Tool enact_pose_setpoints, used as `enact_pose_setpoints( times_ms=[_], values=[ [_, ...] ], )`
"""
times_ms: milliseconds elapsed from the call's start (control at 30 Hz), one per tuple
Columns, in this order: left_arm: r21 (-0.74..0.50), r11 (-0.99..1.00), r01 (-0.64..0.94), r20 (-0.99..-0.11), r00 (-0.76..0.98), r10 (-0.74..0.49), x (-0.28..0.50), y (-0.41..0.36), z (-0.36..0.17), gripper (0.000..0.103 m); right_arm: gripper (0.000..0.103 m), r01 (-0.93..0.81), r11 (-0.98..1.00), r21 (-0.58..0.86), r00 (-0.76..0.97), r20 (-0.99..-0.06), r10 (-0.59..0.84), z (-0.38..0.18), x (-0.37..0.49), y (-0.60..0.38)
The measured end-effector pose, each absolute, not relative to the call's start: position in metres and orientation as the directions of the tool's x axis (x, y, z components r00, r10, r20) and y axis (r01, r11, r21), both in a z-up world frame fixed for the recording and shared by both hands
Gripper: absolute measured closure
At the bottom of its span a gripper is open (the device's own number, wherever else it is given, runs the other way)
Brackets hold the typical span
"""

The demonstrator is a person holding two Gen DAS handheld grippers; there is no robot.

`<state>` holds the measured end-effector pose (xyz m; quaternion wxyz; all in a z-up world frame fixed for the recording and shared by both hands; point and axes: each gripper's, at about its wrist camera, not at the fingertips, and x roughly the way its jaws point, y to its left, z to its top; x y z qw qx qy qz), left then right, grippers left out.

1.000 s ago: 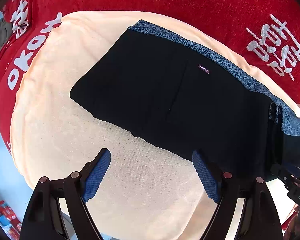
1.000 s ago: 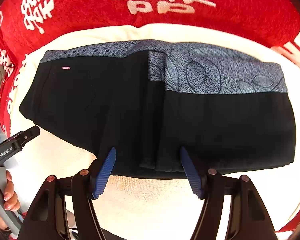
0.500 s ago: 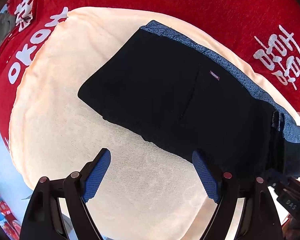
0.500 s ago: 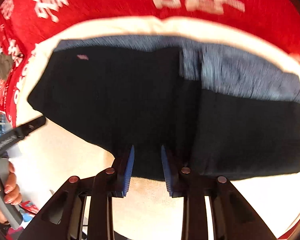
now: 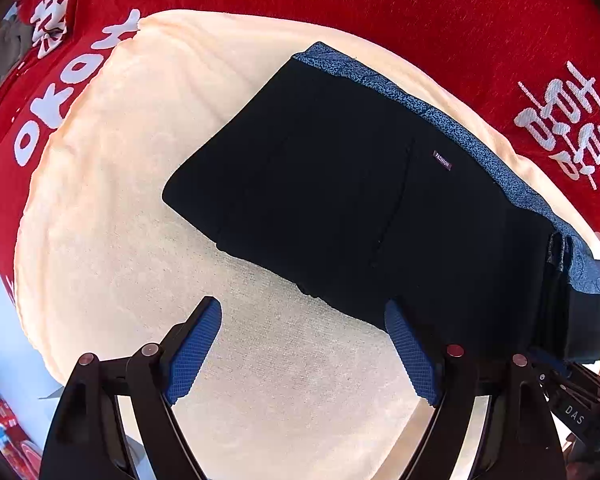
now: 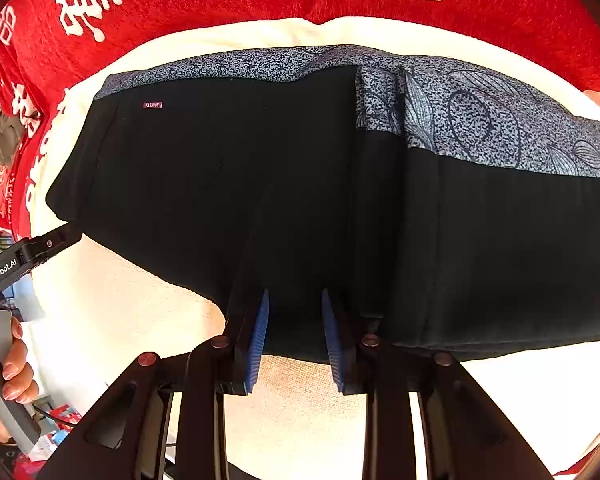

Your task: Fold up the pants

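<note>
**Right tongs pinch the near hem of the pants; left tongs wait wide open**

Nearest the right wrist camera, the right tongs [image 6: 294,334] have just been closing and now stand narrowed on the near edge of the black pants [image 6: 260,184], a thickness of dark cloth caught between the blue pads [image 6: 258,334]. The grip sits just left of where a folded-over layer begins, probably so that the next fold can be lifted from that edge.

In the left view, the left tongs [image 5: 302,344] hang spread wide over bare cream towel [image 5: 120,200], holding nothing. One blue pad lies at the pants' near edge; whether it touches the cloth I cannot tell. Placed there, it seems ready to take a second corner or steady the fabric.

At the left margin of the right view, a hand [image 6: 8,376] grasps the left tool's handle.

Farther out, the pants lie flat across the towel, partly folded, the blue patterned waistband [image 6: 480,120] along the far edge and a small label [image 6: 153,105] near the far left corner. Beyond the towel spreads a red cloth [image 6: 220,4] with white characters.
</note>
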<state>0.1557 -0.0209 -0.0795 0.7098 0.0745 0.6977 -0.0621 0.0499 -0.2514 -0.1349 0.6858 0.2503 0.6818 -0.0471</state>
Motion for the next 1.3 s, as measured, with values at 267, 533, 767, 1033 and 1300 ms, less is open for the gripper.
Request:
enact_pose_setpoints(
  times_ms=[267, 533, 767, 1033, 1300],
  values=[
    [0.002, 0.985, 0.173, -1.0, 0.007, 0.001, 0.157, -0.016, -0.083, 0.018, 0.072, 0.404, 0.872, 0.276, 0.065, -0.96, 0.274, -0.136, 0.052, -0.248],
    [-0.259, 0.964, 0.066, -0.965, 0.019, -0.261, 0.162, 0.011, -0.087, 0.018, 0.072, 0.401, 0.872, 0.282, 0.064, -0.958, 0.28, -0.138, 0.056, -0.244],
    [-0.43, 0.903, -0.01, -0.902, 0.052, -0.429, 0.171, 0.035, -0.109, 0.018, 0.072, 0.388, 0.875, 0.289, 0.074, -0.956, 0.283, -0.138, 0.056, -0.238],
    [-0.518, 0.855, -0.03, -0.85, 0.128, -0.511, 0.188, 0.024, -0.092, 0.018, 0.072, 0.384, 0.872, 0.304, 0.092, -0.952, 0.292, -0.137, 0.051, -0.24],
    [-0.342, 0.937, -0.075, -0.934, 0.14, -0.33, 0.197, 0.011, -0.11, 0.057, 0.07, 0.399, 0.855, 0.33, 0.082, -0.942, 0.326, -0.127, 0.052, -0.244]
  ],
)
